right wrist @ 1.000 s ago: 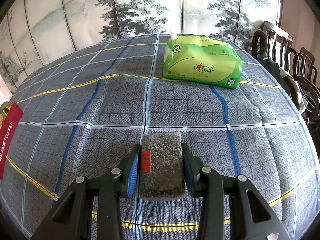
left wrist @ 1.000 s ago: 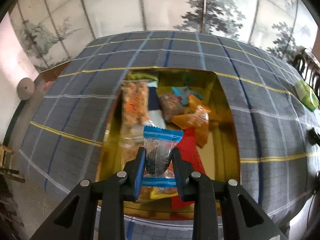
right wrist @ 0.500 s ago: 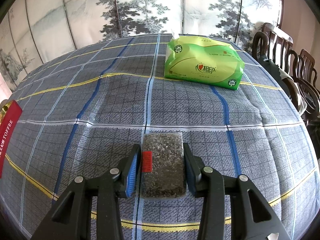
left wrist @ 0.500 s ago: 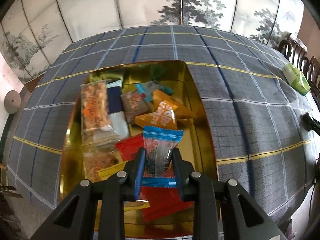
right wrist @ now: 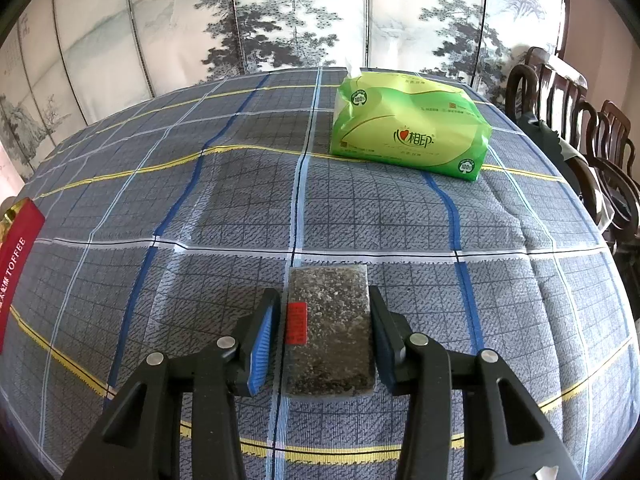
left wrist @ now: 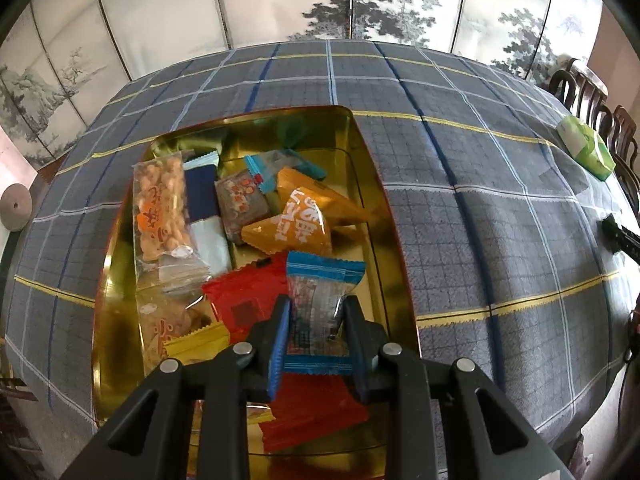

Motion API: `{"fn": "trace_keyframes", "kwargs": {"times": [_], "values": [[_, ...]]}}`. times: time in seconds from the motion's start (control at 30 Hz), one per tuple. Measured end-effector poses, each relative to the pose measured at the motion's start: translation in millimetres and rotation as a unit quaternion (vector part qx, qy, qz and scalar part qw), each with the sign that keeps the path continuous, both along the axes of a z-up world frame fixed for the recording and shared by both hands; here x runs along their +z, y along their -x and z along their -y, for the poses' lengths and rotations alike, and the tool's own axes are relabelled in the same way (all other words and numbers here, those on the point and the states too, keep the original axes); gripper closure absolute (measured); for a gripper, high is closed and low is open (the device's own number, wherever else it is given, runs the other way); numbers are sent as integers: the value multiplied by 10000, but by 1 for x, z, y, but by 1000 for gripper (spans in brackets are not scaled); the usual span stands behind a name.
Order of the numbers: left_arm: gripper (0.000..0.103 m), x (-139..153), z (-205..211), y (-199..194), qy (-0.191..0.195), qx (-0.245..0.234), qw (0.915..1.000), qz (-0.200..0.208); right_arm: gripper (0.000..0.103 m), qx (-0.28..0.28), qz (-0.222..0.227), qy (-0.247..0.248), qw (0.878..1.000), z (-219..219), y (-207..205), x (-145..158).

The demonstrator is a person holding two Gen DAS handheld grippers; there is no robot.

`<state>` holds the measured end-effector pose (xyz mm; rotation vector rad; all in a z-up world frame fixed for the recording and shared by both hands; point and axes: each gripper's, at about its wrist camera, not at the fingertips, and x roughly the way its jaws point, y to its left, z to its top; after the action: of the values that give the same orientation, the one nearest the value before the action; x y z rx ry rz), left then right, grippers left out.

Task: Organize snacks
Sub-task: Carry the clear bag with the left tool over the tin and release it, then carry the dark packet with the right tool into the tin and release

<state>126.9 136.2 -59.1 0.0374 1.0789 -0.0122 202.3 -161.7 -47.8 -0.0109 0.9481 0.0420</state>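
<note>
With my left gripper (left wrist: 316, 322) clamped on a blue-edged candy (left wrist: 320, 312) above the gold tin (left wrist: 394, 216), and my right gripper (right wrist: 322, 330) spread around a dark snack bar (right wrist: 330, 330), I should drop the candy in next.

Bright daylight – glare on gold tin (left wrist: 105, 264) – heavy fisheye edge distortion.

red tin side (right wrist: 16, 264): cut by left edge | tin (left wrist: 102, 280) near rim: behind claw
</note>
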Motion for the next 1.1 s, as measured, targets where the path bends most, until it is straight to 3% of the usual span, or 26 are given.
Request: {"fn": "trace_keyframes", "kwargs": {"times": [0.1,0.17,0.23,0.33,0.43,0.8,1.1], "values": [[73,0,0,-1,22,18,10000,-30,60,1,0,6,10000,-1,0,0],[61,0,0,0,35,40,10000,-49,60,1,0,8,10000,-3,0,0],[58,0,1,1,-3,88,9999,-47,61,4,0,23,10000,-2,0,0],[58,4,3,6,-97,145,9998,16,62,6,4,39,10000,-3,1,0],[58,11,4,13,-232,235,9993,179,70,18,23,56,10000,-3,0,1],[58,27,4,39,-613,395,9960,511,70,98,-2,68,9999,-4,1,4],[58,32,5,50,-625,366,9956,587,70,407,213,-97,9989,-36,4,30]]}}
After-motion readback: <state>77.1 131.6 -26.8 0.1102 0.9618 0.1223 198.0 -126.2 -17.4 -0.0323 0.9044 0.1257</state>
